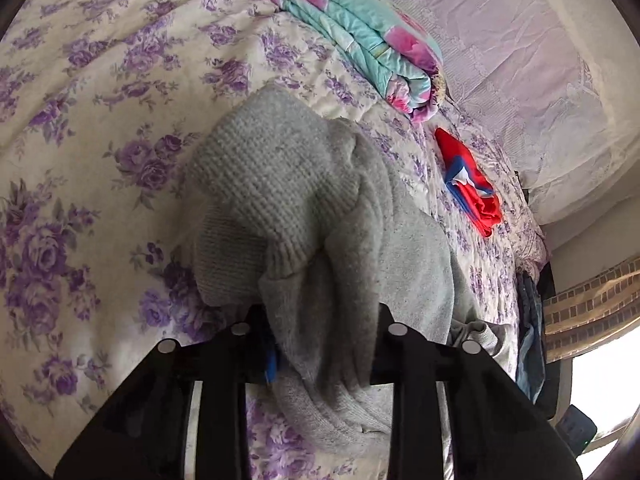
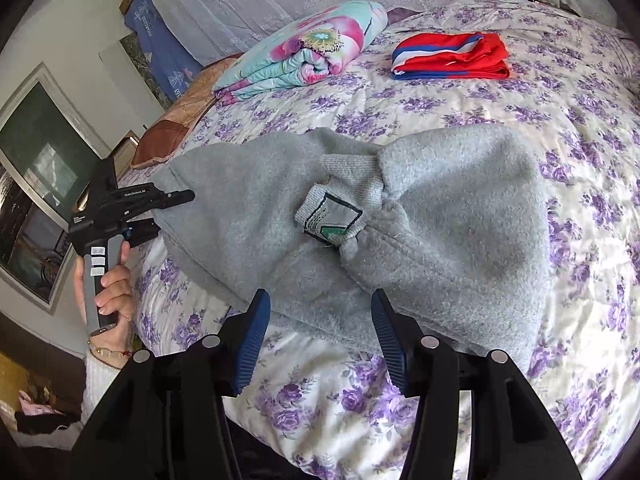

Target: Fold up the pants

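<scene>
Grey fleece pants [image 2: 420, 216] lie bunched on the floral bedspread, the ribbed waistband and its label [image 2: 332, 216] turned up in the middle. In the left wrist view the pants [image 1: 288, 200] hang forward from my left gripper [image 1: 320, 344], whose jaws hold a thick fold of the grey cloth. The left gripper also shows in the right wrist view [image 2: 160, 216], at the left edge of the pants. My right gripper [image 2: 320, 320] is open, its blue pads just short of the near edge of the pants, holding nothing.
A folded red, white and blue garment [image 2: 452, 56] and a rolled floral quilt [image 2: 304, 52] lie further up the bed [image 2: 580, 120]. White lace pillows [image 1: 520, 60] sit at the head. The bed's left edge drops to a wall with a framed picture [image 2: 36, 184].
</scene>
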The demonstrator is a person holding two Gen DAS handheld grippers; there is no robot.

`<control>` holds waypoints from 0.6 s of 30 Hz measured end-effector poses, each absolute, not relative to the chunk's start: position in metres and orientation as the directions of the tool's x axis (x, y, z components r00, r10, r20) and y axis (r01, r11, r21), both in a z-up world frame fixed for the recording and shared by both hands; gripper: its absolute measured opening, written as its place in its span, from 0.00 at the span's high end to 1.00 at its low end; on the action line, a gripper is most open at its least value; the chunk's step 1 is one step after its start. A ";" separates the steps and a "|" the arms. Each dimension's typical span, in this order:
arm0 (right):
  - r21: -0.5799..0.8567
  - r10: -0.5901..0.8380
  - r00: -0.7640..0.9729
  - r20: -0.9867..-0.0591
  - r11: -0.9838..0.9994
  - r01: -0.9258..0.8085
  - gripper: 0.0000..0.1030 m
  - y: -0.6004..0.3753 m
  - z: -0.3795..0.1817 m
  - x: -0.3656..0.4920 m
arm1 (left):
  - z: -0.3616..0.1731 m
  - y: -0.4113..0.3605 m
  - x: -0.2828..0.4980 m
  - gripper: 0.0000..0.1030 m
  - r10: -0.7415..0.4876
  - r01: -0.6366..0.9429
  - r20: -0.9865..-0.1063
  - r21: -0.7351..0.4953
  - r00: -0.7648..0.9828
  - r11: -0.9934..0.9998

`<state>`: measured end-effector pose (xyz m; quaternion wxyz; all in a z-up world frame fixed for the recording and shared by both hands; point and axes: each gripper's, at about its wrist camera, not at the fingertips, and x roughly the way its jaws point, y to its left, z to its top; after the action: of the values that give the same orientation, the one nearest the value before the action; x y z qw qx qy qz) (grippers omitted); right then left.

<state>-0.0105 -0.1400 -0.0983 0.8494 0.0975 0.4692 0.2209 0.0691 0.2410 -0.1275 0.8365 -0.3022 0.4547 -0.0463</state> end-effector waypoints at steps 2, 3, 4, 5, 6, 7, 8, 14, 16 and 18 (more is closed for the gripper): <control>0.397 0.504 0.418 -0.756 0.860 -0.319 0.48 -0.124 -0.099 -0.001 | -0.113 0.230 0.055 0.74 -0.298 -0.164 -0.723 -0.494 0.623 0.854; 0.411 0.530 0.398 -0.749 0.843 -0.348 0.48 -0.114 -0.099 0.005 | -0.105 0.225 0.048 0.74 -0.278 -0.144 -0.713 -0.470 0.644 0.871; 0.415 0.546 0.384 -0.745 0.829 -0.374 0.48 -0.103 -0.099 0.012 | -0.098 0.220 0.042 0.74 -0.266 -0.122 -0.702 -0.450 0.661 0.885; 0.405 0.546 0.379 -0.747 0.826 -0.393 0.49 -0.091 -0.100 0.020 | -0.091 0.216 0.037 0.74 -0.256 -0.104 -0.693 -0.432 0.674 0.896; 0.381 0.535 0.381 -0.754 0.829 -0.410 0.57 -0.079 -0.101 0.027 | -0.086 0.213 0.032 0.74 -0.249 -0.090 -0.687 -0.418 0.683 0.904; 0.352 0.521 0.386 -0.761 0.832 -0.428 0.72 -0.066 -0.102 0.034 | -0.081 0.211 0.032 0.74 -0.247 -0.082 -0.683 -0.410 0.688 0.908; 0.327 0.504 0.388 -0.772 0.838 -0.437 0.77 -0.055 -0.104 0.042 | -0.078 0.211 0.030 0.74 -0.251 -0.073 -0.679 -0.410 0.691 0.909; 0.211 0.334 0.425 -0.842 0.927 -0.310 0.79 -0.030 -0.120 0.102 | -0.077 0.214 0.032 0.73 -0.276 -0.053 -0.676 -0.423 0.684 0.905; 0.217 0.314 0.395 -0.864 0.938 -0.271 0.79 -0.029 -0.134 0.120 | -0.080 0.214 0.035 0.73 -0.283 -0.050 -0.677 -0.428 0.680 0.903; 0.236 0.317 0.341 -0.885 0.937 -0.259 0.77 -0.026 -0.150 0.131 | -0.083 0.215 0.038 0.73 -0.288 -0.047 -0.683 -0.427 0.672 0.903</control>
<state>0.1314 -0.0265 -0.1501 0.8184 0.0267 0.5464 0.1759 0.0380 0.2146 -0.0829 0.8898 -0.2097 0.3995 -0.0678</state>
